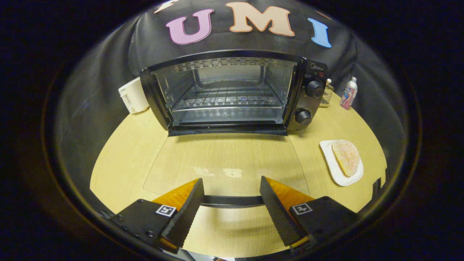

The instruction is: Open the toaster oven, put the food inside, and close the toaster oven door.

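Gripper view of the toaster oven with its glass door swung fully down, lying flat and nearly level over the counter between the cavity and the gripper. The gripper's two fingers stand wide apart and hold nothing; the door's dark handle bar runs across the gap between their tips, seemingly just beyond or beneath them, contact not determinable. By appearance the opening step is complete, and the step in hand is fetching the food. To do it well, the gripper should lift clear of the handle first so the door is not dragged, then swing toward 3 o'clock, where the food lies on a white plate well apart from the oven's right side. The food is a flat, pale, roughly semicircular piece with an orange-speckled, sugared-looking surface; it is judged thin and possibly soft, so a low approach gripping across its edge, with light pressure, suits it. The wire rack at 12 o'clock sits mid-height in the cavity, bare and ready. Two control knobs occupy the oven's right panel. Bystanders: a white appliance at 10 o'clock, a small bottle at 2 o'clock.
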Demonstrator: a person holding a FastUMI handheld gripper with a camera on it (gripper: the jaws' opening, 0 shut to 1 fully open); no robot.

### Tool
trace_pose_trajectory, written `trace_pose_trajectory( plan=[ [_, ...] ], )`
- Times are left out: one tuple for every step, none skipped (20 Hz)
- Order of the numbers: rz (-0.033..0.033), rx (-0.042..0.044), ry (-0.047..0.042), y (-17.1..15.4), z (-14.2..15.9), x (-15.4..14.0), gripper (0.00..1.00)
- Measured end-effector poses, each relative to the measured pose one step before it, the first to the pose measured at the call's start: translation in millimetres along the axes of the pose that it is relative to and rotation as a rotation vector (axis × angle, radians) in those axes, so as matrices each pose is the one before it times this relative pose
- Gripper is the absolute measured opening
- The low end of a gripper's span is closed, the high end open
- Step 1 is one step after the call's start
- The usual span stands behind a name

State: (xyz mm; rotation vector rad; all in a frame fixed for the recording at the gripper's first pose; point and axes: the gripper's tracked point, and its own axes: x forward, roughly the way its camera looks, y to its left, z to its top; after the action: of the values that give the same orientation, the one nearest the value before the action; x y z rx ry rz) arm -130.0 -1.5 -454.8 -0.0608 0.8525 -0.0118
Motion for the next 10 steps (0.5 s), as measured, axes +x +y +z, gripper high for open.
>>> trace_pose_trajectory(
  plan=[
    [-0.00024,0.00335,-0.00644,-0.32,2.27,-0.34,1.0],
    [0.00194,0.00806,-0.00581,-0.08,3.01,-1.85,1.0],
    [-0.00075,0.01188,-0.00715,-2.2,2.62,-2.27,0.99],
    [-0.00225,0.01523,-0.00991,-2.93,4.13,-2.83,0.99],
    [-0.00271,0.01773,-0.01761,-2.92,6.7,-1.67,0.99],
    [-0.00495,0.01557,-0.0171,-3.83,6.99,-2.38,0.99],
    [-0.01097,0.01108,-0.01517,-6.19,7.42,-2.2,0.99],
    [-0.01152,0.00571,-0.01093,-6.39,7.95,-1.19,0.99],
    [-0.01458,0.00116,-0.00949,-7.62,6.4,-0.4,0.99],
    [-0.01357,-0.00265,-0.0076,-8.46,7.94,0.02,0.99]
  ],
)
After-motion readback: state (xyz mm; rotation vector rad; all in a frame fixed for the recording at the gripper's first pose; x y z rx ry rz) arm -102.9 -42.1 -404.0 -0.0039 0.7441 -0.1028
